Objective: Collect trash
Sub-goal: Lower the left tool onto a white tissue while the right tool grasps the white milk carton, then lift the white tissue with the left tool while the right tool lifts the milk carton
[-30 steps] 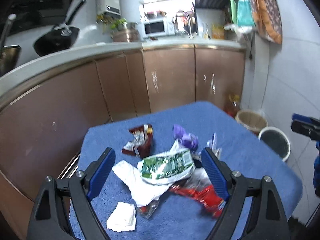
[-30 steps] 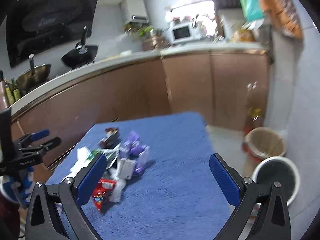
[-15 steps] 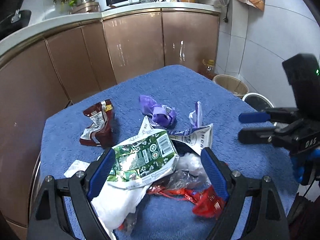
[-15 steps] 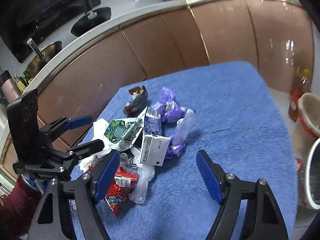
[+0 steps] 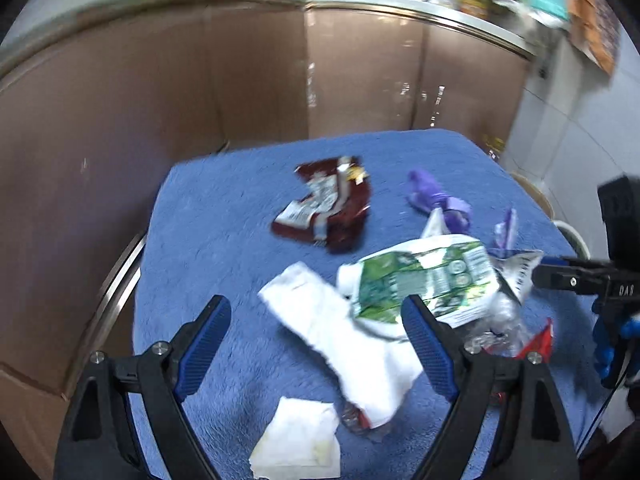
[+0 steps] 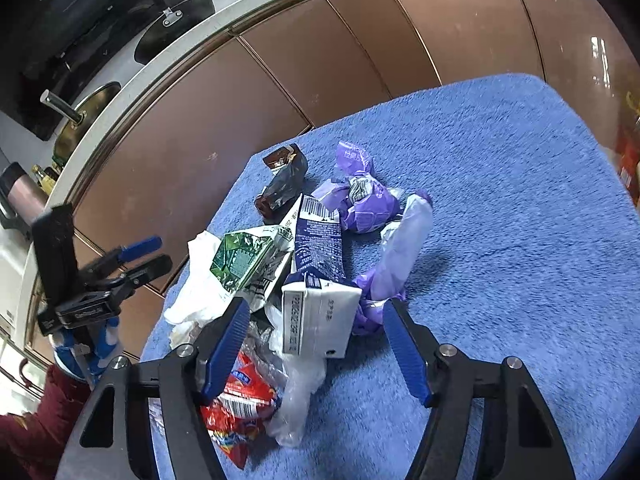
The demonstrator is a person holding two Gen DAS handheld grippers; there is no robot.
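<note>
A pile of trash lies on a blue-covered table (image 6: pixel 500 208). It holds a green carton (image 5: pixel 424 280), white tissue (image 5: pixel 340 332), a folded napkin (image 5: pixel 298 444), a brown wrapper (image 5: pixel 324 208), purple wrappers (image 6: pixel 364 200), a white-and-blue carton (image 6: pixel 316 320), a red packet (image 6: pixel 236 404) and clear plastic (image 6: pixel 296 392). My left gripper (image 5: pixel 316 320) is open over the white tissue. My right gripper (image 6: pixel 312 324) is open around the white-and-blue carton. Each gripper shows in the other's view: the right one (image 5: pixel 576 280) and the left one (image 6: pixel 132 264).
Brown kitchen cabinets (image 5: pixel 360 80) under a curved counter (image 6: pixel 160 64) stand behind the table. Pans sit on the stove (image 6: pixel 176 32) at the left. A bin rim (image 5: pixel 536 196) shows past the table's right edge.
My left gripper has swung left, from the green carton to over the white tissue. My right gripper has come down and forward, so its jaws now flank the white-and-blue carton.
</note>
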